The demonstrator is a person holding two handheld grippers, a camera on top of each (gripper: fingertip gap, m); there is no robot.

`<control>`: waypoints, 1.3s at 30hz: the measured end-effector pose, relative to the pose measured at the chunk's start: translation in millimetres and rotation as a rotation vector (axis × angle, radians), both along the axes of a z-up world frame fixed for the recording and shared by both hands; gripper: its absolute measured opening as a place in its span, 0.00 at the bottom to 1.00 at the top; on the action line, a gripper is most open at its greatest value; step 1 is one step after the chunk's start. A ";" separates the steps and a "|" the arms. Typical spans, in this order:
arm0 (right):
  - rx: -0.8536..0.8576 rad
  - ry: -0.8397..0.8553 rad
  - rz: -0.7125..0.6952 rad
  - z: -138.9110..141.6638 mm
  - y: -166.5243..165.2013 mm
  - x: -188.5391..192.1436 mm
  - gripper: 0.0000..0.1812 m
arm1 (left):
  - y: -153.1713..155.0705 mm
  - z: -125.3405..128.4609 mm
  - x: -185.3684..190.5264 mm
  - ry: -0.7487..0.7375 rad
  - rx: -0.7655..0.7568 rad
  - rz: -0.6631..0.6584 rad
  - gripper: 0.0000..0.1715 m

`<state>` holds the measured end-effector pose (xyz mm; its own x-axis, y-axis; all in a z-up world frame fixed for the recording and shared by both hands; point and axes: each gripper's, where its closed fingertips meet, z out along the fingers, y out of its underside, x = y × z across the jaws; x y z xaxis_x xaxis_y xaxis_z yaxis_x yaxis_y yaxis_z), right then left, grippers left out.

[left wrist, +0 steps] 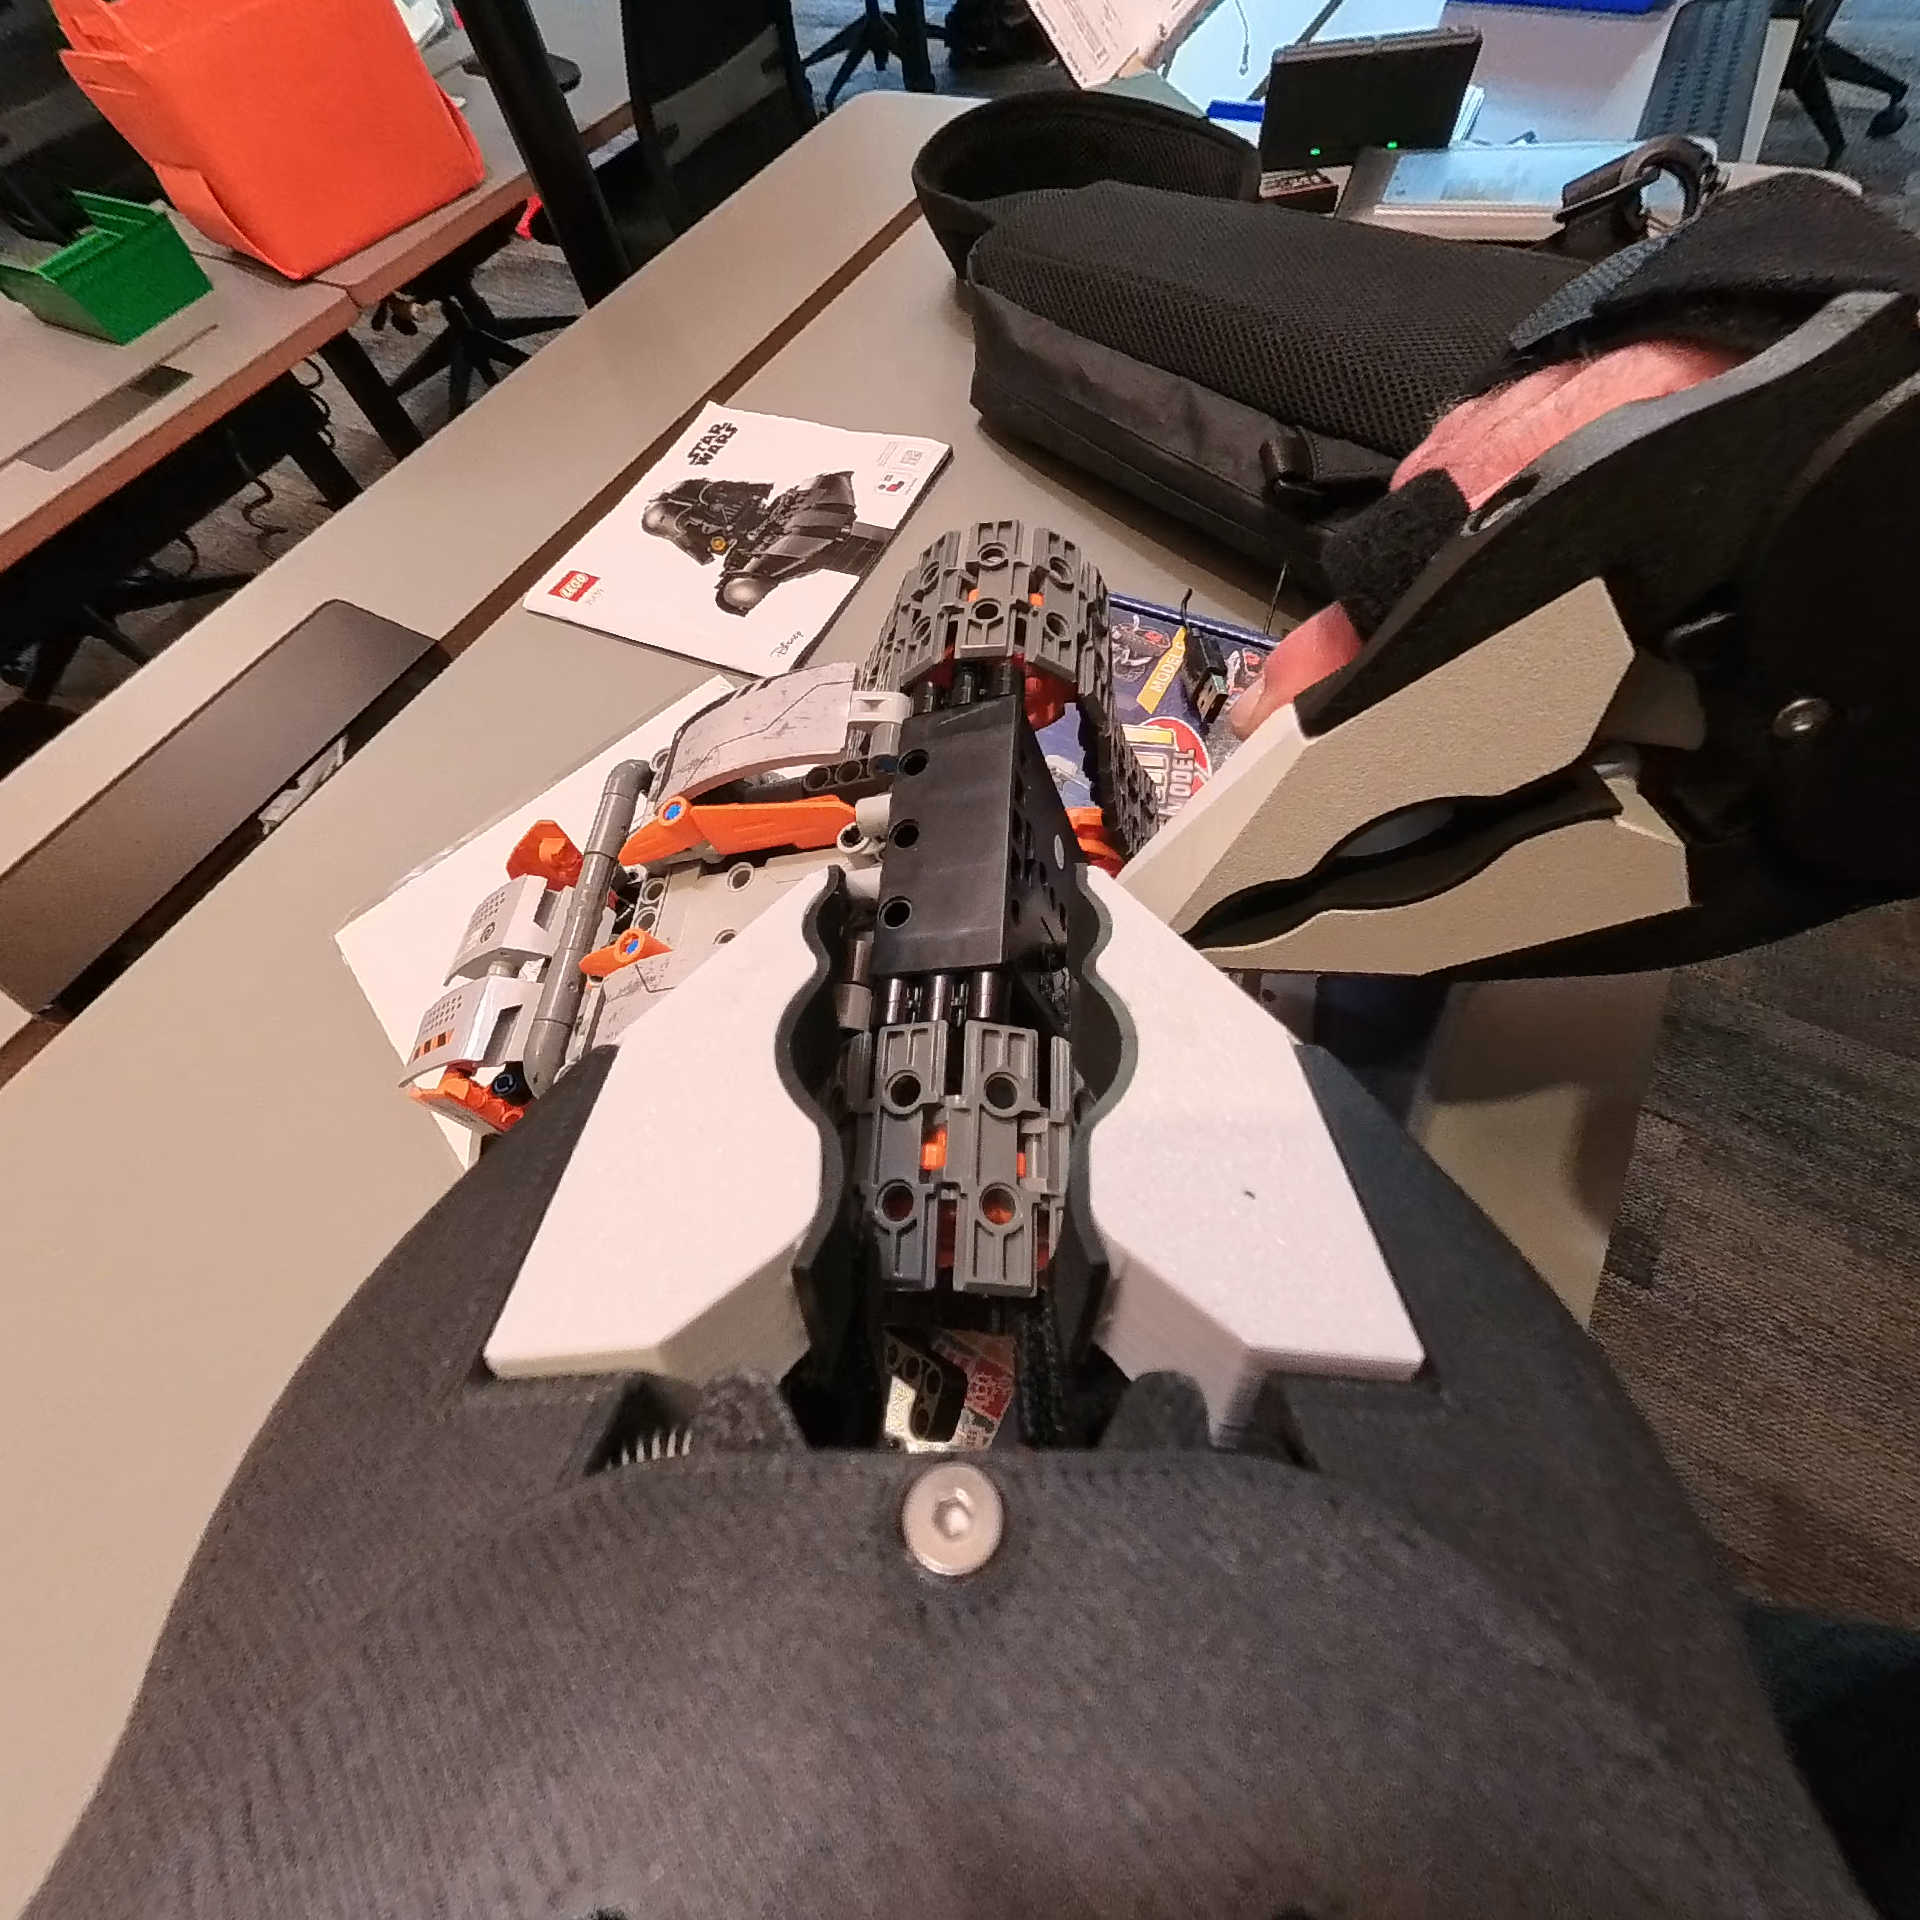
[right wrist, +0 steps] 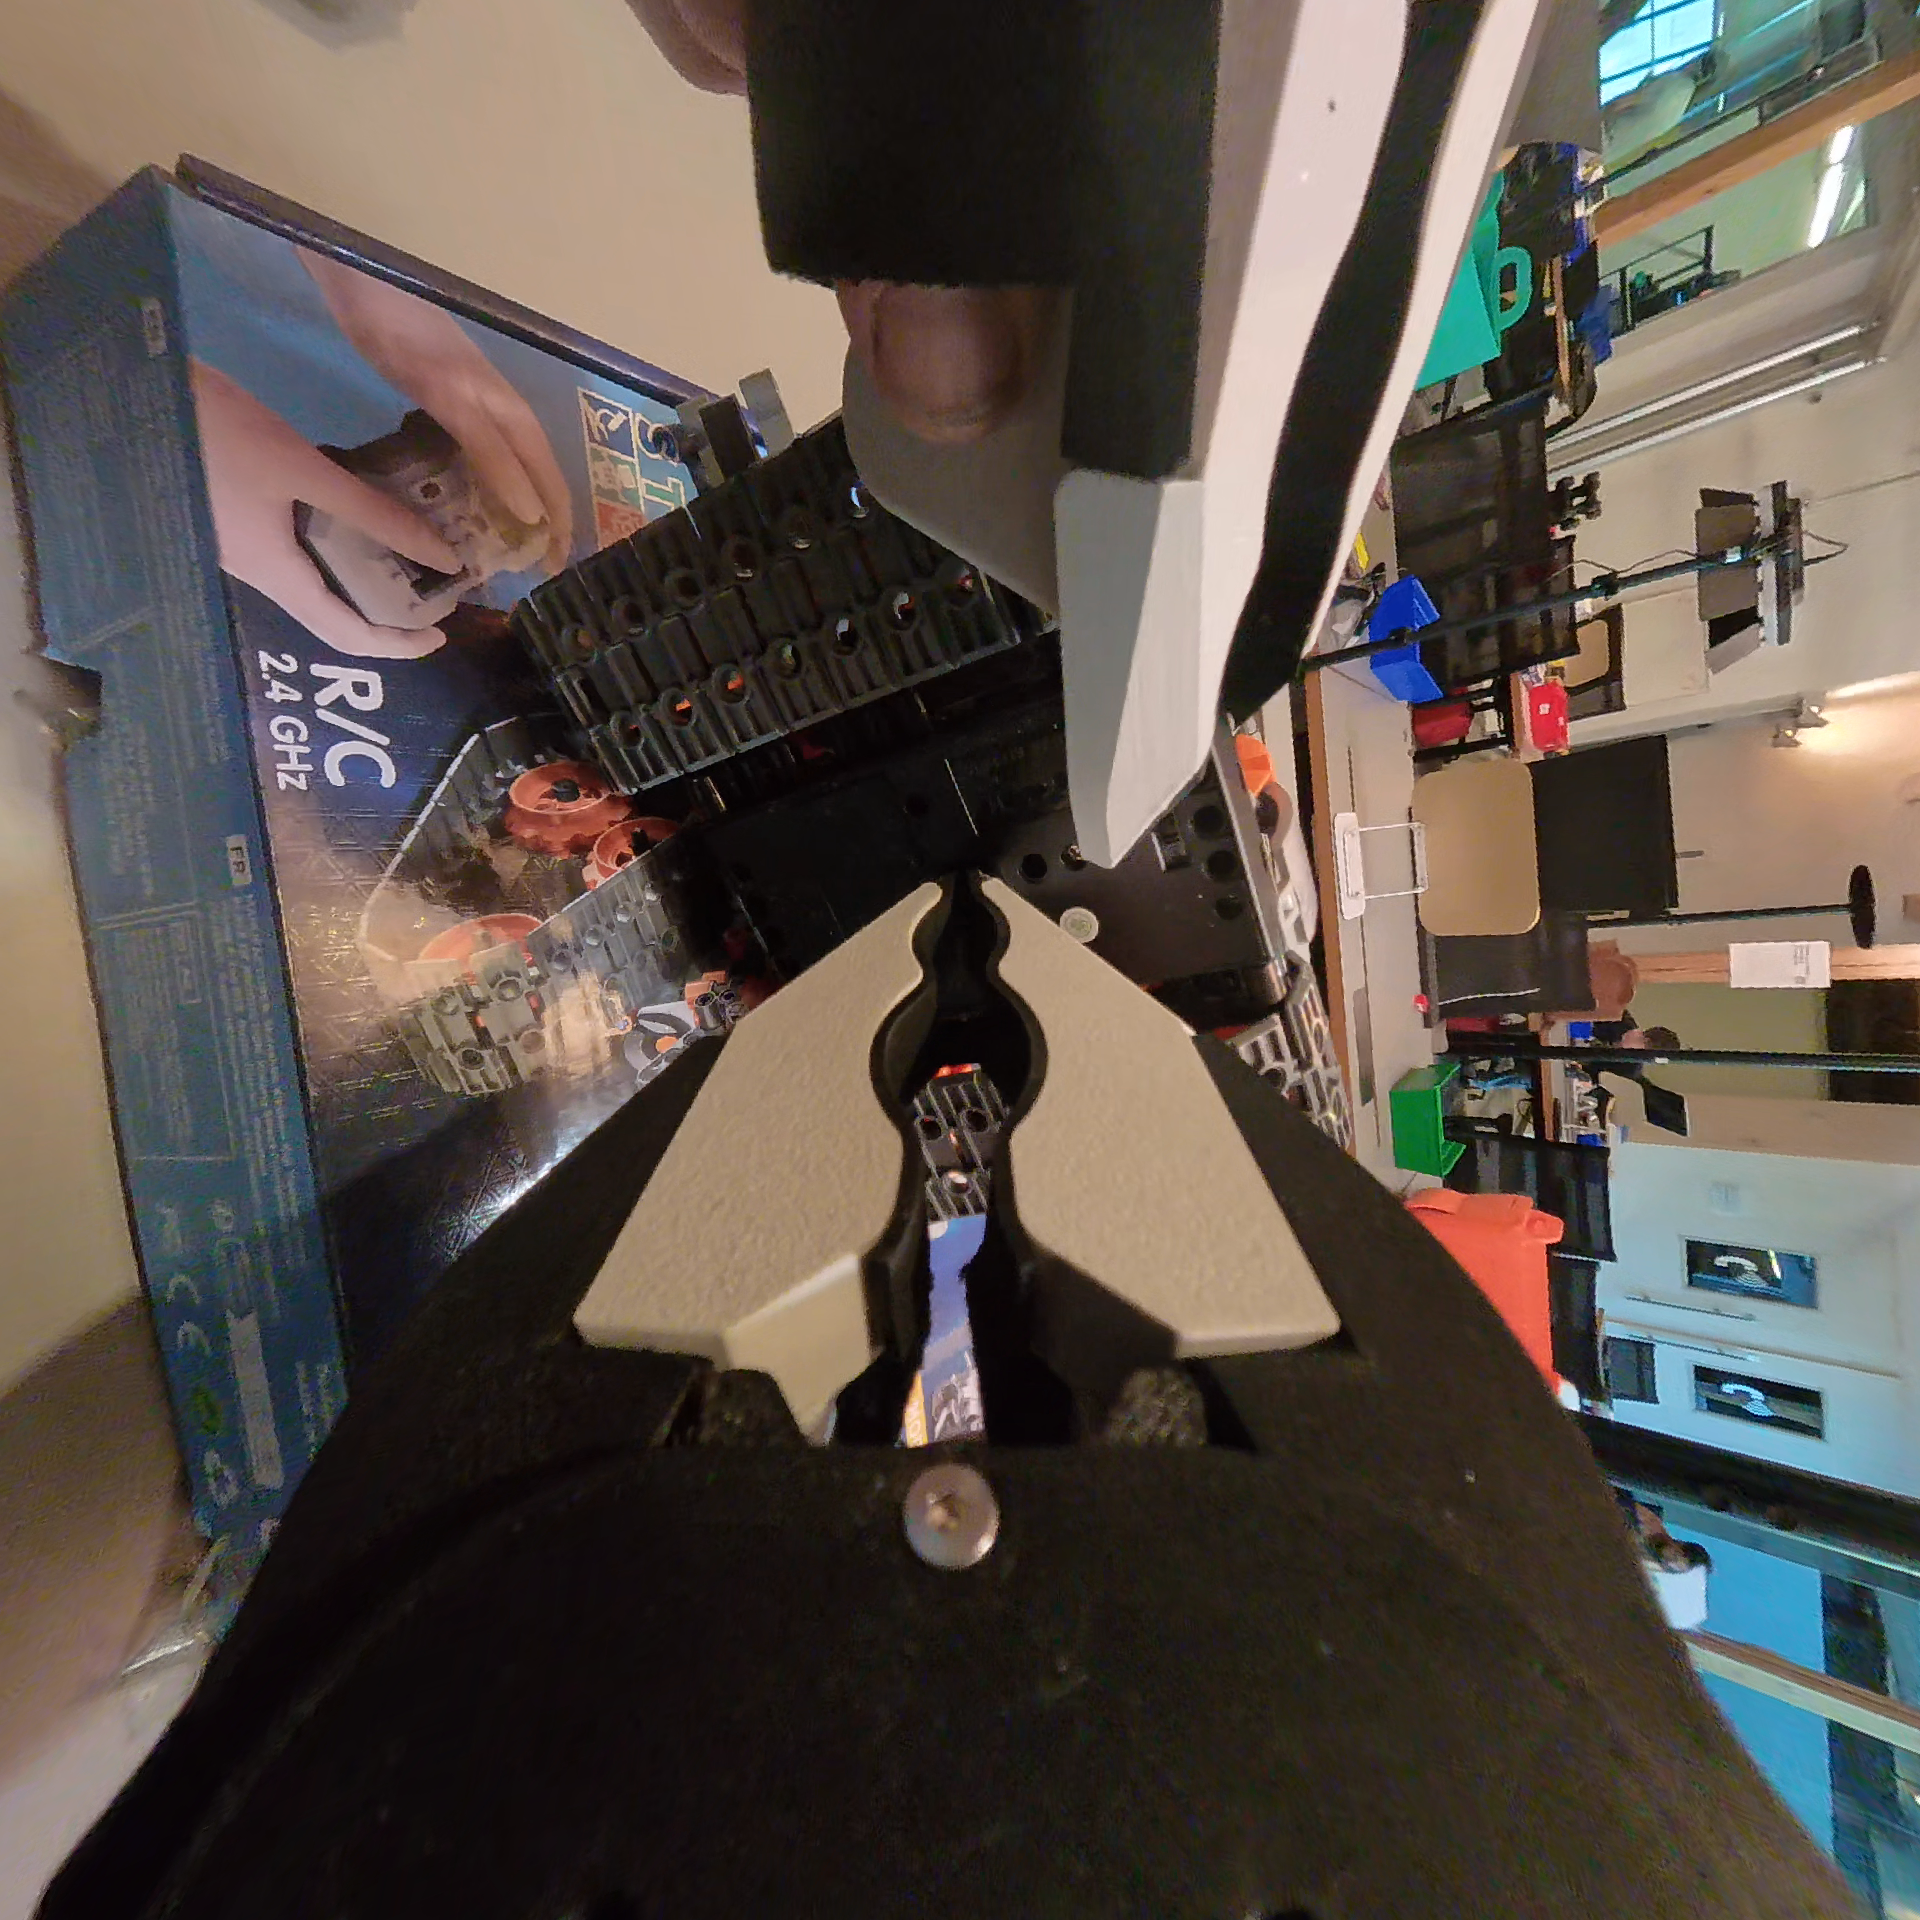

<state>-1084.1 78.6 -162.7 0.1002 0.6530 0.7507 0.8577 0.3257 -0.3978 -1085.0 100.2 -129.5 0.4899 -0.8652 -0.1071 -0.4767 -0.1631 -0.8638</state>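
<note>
A brick-built tracked model [left wrist: 966,831] with grey track links, a black block body and orange parts lies partly on a white sheet [left wrist: 416,935]. My left gripper [left wrist: 961,894] is shut on it, with its jaws around the track and black block. My right gripper [right wrist: 961,888] is nearly closed, and its tips pinch the model's black body [right wrist: 831,831] from the right side. It also shows in the left wrist view [left wrist: 1143,873]. A finger of the left gripper [right wrist: 1143,675] crosses the right wrist view above the model.
A blue printed box [right wrist: 208,727] lies under and behind the model. A white booklet [left wrist: 738,530] and a black bag [left wrist: 1247,332] lie farther back on the grey table [left wrist: 208,1195]. An orange bin [left wrist: 270,114] and a green bin [left wrist: 104,270] stand on another table. The grippers' ends are close to 4 centimeters from one another.
</note>
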 end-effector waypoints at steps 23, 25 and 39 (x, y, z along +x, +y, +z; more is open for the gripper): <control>-0.089 0.108 -0.083 -29.0 -32.8 16.9 0.00 | 9.4 1.6 0.3 -0.008 0.024 0.036 0.22; -0.098 0.145 -0.108 -31.0 -32.9 17.2 0.00 | 11.1 1.8 0.9 -0.007 0.024 0.038 0.22; -0.299 0.487 -0.248 -27.8 -27.6 29.8 0.09 | 17.5 1.9 2.2 -0.022 0.009 0.043 0.23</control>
